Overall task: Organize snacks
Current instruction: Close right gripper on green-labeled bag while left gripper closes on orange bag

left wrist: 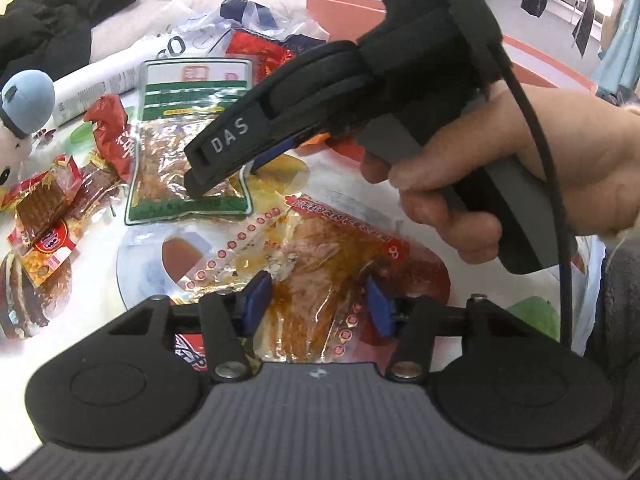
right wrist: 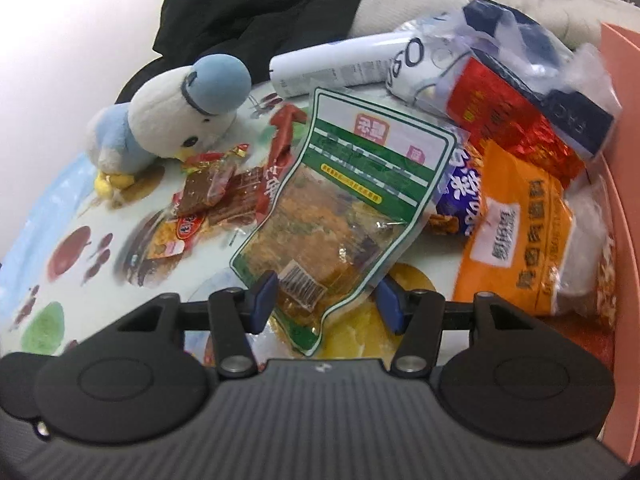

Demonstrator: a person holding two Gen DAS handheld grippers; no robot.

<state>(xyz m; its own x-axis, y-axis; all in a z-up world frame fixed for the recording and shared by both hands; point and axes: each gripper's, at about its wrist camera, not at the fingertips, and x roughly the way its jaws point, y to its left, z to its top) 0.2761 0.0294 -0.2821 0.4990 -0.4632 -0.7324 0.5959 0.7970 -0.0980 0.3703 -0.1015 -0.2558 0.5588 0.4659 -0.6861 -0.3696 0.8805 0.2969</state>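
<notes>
A green-bordered clear snack pouch (right wrist: 352, 200) lies on the fruit-print tabletop (right wrist: 80, 216); its lower end sits between the open fingers of my right gripper (right wrist: 326, 306). In the left wrist view the same pouch (left wrist: 188, 128) lies under the tips of the right gripper (left wrist: 218, 178). My left gripper (left wrist: 320, 304) is open over a clear red-trimmed pouch of orange snack (left wrist: 316, 252). Small red-wrapped snacks (left wrist: 52, 216) lie to the left.
A blue and white plush bird (right wrist: 172, 120) stands at the left. An orange bag (right wrist: 516, 232), a purple pack (right wrist: 460, 192), a red foil pack (right wrist: 504, 120) and a white tube (right wrist: 340, 64) crowd the right by a pink tray wall (right wrist: 620, 168). Black clothing (right wrist: 256, 12) lies behind.
</notes>
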